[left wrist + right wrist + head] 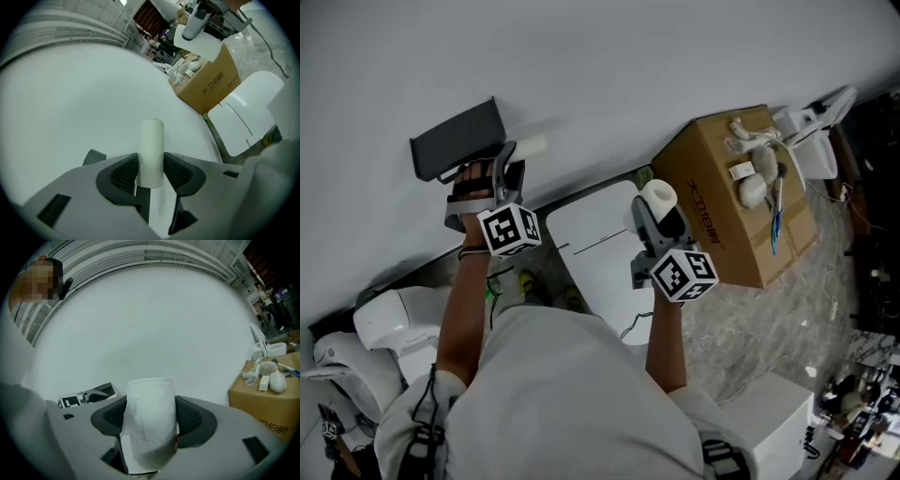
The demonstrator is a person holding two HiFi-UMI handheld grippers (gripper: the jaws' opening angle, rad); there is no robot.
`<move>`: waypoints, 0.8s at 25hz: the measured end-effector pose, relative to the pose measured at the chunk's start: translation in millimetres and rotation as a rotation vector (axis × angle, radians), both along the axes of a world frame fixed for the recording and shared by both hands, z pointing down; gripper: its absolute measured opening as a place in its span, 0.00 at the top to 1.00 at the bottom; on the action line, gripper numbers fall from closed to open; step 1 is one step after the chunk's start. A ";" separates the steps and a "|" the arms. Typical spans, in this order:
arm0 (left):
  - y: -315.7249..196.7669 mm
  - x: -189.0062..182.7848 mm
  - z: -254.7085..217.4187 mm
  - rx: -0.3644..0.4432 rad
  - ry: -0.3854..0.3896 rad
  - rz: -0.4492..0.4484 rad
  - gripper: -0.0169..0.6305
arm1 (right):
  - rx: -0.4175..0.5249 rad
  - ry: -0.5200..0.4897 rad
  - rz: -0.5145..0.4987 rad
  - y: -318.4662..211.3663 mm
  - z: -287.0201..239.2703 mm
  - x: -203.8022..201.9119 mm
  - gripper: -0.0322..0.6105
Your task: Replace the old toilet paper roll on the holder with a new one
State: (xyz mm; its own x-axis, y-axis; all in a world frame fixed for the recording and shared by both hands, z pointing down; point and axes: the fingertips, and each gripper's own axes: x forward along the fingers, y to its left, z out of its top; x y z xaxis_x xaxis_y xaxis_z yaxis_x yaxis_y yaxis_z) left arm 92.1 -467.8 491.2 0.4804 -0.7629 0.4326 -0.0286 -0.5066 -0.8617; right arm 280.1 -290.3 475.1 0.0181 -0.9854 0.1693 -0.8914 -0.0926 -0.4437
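White wall (628, 75) fills the background, and on it sits the dark holder (457, 141), our landmark. Just right of the holder, the left gripper (151, 164) has its jaws pinched narrow around the old roll (152, 136), a slim pale tube that sticks out past the pads. Well off to the holder's right and farther from the wall, the right gripper (151, 406) is spread wide around the new roll (149, 437), fat and white with a crinkled surface, pads pressing both flanks. Farther right of the holder again stands a cardboard box (727, 202). Judging by looks, the new roll is light and soft and will dent under a hard squeeze, so a gentle hold across its sides at mid-length suits it, with the hollow ends left free for mounting. The old tube looks thin-walled and easy to crush. Hard to read: the holder shows only its top cover from the head view, so its bar is out of sight, and in the right gripper view it is small and partly cut off by the gripper body. Each roll's near end is buried between the jaws.
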 end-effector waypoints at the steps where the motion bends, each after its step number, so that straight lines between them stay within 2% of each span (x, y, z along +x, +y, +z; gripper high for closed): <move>1: 1.4 5.1 -0.9 0.001 0.006 0.011 0.67 | -0.002 0.001 0.014 4.8 0.1 3.6 0.48; 5: 12.2 29.8 -6.6 0.006 0.031 0.066 0.67 | -0.010 0.003 0.057 21.1 1.5 15.9 0.48; 8: 26.7 47.9 -13.4 -0.029 0.091 0.105 0.67 | -0.009 0.003 0.074 29.2 1.2 21.4 0.48; 11: 38.6 57.9 -19.9 -0.111 0.186 0.114 0.67 | -0.008 0.010 0.075 31.8 -0.7 23.9 0.48; 15: 49.7 57.3 -35.2 -0.236 0.375 0.088 0.67 | 0.005 0.006 0.057 32.2 -2.9 23.5 0.48; 20: 53.3 39.3 -51.9 -0.295 0.534 0.027 0.67 | 0.021 0.000 0.014 27.6 -5.6 17.6 0.48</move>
